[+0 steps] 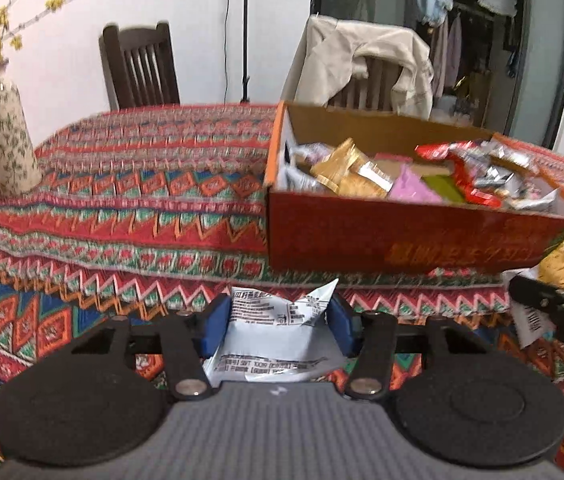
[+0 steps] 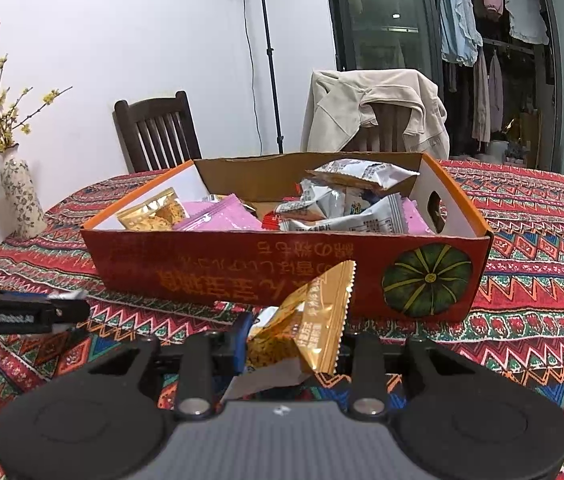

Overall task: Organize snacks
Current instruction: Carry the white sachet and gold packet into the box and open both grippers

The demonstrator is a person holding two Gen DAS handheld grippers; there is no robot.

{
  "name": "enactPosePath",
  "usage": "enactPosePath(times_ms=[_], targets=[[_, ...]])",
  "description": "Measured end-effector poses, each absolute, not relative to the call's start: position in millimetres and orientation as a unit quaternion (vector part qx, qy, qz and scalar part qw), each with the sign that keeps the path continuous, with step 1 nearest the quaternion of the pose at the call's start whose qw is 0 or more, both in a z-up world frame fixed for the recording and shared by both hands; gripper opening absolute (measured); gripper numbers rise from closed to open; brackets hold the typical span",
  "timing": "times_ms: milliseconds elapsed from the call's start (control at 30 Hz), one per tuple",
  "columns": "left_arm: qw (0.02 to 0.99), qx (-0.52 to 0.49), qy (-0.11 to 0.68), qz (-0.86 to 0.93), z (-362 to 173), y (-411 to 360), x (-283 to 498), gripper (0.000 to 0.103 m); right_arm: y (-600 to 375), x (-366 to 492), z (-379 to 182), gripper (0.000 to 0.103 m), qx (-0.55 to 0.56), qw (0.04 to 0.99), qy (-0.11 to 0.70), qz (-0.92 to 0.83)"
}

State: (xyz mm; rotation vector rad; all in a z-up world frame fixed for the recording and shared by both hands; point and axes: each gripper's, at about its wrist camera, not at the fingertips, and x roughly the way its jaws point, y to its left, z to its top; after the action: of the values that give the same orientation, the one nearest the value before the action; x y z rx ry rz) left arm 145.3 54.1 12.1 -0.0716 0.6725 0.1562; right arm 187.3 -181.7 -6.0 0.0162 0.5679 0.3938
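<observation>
Left gripper pinched a white crinkled snack packet, long axis pointing away. Right gripper clamped a gold foil packet, upright, before the red cardboard box on the bench.

a red cardboard box with an orange rim sits open-topped on the patterned cloth, a green pumpkin printed at one end of its near wall and a hand-hole cut in its short side. inside lie crumpled snack packets: a gold foil packet at the left, a pink plastic sachet beside it, white printed packets heaped at the right. in front of the box, a gold foil snack packet stands tilted, serrated edge up. a white printed snack packet lies crumpled near the box's corner.
</observation>
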Motion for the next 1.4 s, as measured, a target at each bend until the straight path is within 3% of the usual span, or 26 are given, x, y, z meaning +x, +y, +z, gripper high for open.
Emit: enactPosePath(times_ms=[733,1400], targets=[[0.975,-0.036,0.220,0.016,105.5,9.0,178.0,0.054,-188.3,206.5,80.5,0.033,-0.011,0.969,0.169,0.180],[0.971,-0.073,0.218,0.063,72.7,13.7,261.2,0.054,-182.4,290.8,55.4,0.033,0.021,0.971,0.173,0.162]])
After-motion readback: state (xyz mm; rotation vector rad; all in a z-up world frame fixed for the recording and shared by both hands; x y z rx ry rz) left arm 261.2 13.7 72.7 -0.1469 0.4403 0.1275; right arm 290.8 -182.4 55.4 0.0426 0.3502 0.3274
